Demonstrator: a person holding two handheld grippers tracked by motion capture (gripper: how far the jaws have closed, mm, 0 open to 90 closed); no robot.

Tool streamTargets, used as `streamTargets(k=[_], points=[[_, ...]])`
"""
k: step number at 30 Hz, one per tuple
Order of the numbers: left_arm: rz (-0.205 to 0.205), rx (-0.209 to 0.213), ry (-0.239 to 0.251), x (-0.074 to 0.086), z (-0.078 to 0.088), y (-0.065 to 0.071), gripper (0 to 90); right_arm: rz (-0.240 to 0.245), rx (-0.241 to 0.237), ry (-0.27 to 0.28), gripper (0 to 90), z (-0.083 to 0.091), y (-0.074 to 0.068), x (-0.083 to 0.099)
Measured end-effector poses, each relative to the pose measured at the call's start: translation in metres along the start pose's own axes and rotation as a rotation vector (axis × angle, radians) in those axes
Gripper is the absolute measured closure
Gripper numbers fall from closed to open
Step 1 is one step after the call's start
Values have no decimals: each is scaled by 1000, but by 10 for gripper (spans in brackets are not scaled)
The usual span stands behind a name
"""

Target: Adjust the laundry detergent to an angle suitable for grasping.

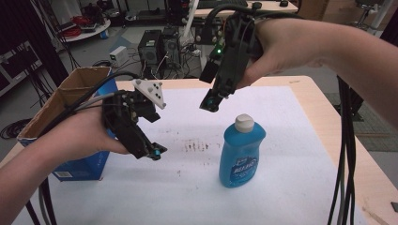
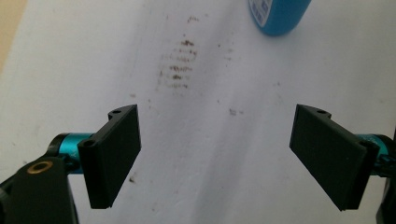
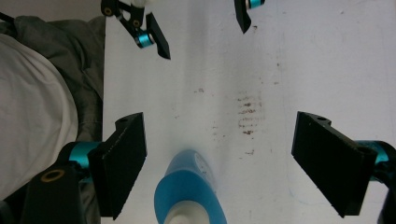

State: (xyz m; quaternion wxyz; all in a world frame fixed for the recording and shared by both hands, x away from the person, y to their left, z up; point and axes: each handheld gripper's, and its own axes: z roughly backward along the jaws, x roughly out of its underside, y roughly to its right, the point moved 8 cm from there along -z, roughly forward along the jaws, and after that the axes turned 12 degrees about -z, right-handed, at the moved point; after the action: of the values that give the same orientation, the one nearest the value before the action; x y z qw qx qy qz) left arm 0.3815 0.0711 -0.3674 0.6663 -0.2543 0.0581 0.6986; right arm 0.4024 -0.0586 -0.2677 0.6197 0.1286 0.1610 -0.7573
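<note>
Both grippers gape empty: right [image 1: 210,104] hovers at the upright bottle's [image 1: 241,152] 11 o'clock, left [image 1: 157,153] at 9. Descending off-centre would probably knock its cap [image 1: 244,123] and topple it.

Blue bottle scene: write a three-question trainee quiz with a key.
1. True or false: the blue bottle stands upright on the white sheet.
2. Which gripper hangs above the bottle's white cap? A) left gripper B) right gripper
3. Fill in: the cardboard box by the person's left hand is open at the ____.

Key:
1. True.
2. B; the right gripper view looks down on the cap between its open jaws.
3. Top.
</note>
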Motion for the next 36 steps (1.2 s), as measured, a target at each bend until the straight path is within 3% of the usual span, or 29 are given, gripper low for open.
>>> streamTargets(k=[6,10,13,15,22,36], points=[[21,-4,134,-17,-8,7,166,9,0,20,172,14,-1,-6],[23,-20,191,-25,-15,8,166,15,-7,16,172,20,-3,-7],[34,-10,239,-32,-19,10,166,16,-10,18,172,23,-4,-7],[29,-20,252,-36,-23,10,166,17,-9,20,172,25,-4,-7],[15,15,294,-54,-38,13,166,18,-11,27,172,36,-3,-7],[28,30,401,-90,-65,22,166,14,-2,37,172,43,-2,-5]])
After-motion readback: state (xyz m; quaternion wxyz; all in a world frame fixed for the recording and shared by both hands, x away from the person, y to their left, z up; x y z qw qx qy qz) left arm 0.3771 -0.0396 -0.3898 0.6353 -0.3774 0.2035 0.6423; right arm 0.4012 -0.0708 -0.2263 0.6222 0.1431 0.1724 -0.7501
